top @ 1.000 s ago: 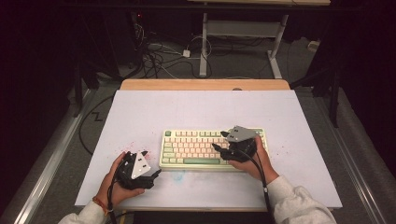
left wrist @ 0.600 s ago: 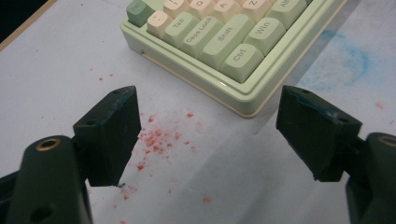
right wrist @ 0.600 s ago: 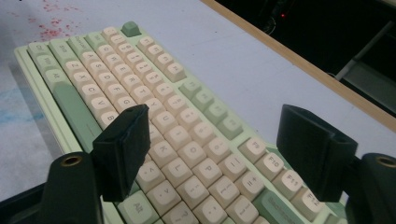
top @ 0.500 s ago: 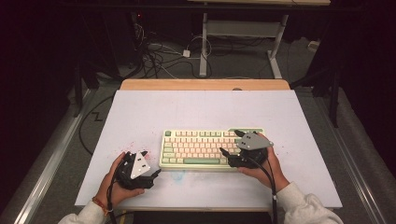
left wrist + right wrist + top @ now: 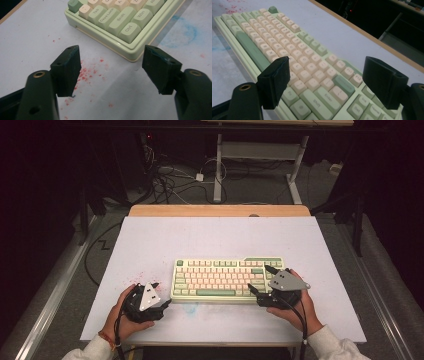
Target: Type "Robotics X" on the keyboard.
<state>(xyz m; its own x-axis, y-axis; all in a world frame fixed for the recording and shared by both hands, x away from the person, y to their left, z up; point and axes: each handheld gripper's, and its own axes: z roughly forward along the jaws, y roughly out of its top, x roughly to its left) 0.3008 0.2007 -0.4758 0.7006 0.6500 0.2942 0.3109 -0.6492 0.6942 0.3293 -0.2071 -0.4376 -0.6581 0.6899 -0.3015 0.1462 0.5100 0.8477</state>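
Smooth white tabletop [image 5: 210, 240], blocky pastel keyboard [image 5: 220, 277] between wide-jawed left hand-held gripper [image 5: 162, 295], right hand-held gripper [image 5: 260, 280].

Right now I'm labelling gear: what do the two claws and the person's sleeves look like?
Left claw and right claw are black, each topped by a grey three-cornered plate, with blocky black jaws and a black cable trailing back. Sleeves are white; a reddish band circles the left wrist.

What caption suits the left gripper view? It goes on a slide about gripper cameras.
Open left gripper above the white table, its jaws framing the green keyboard's near corner.
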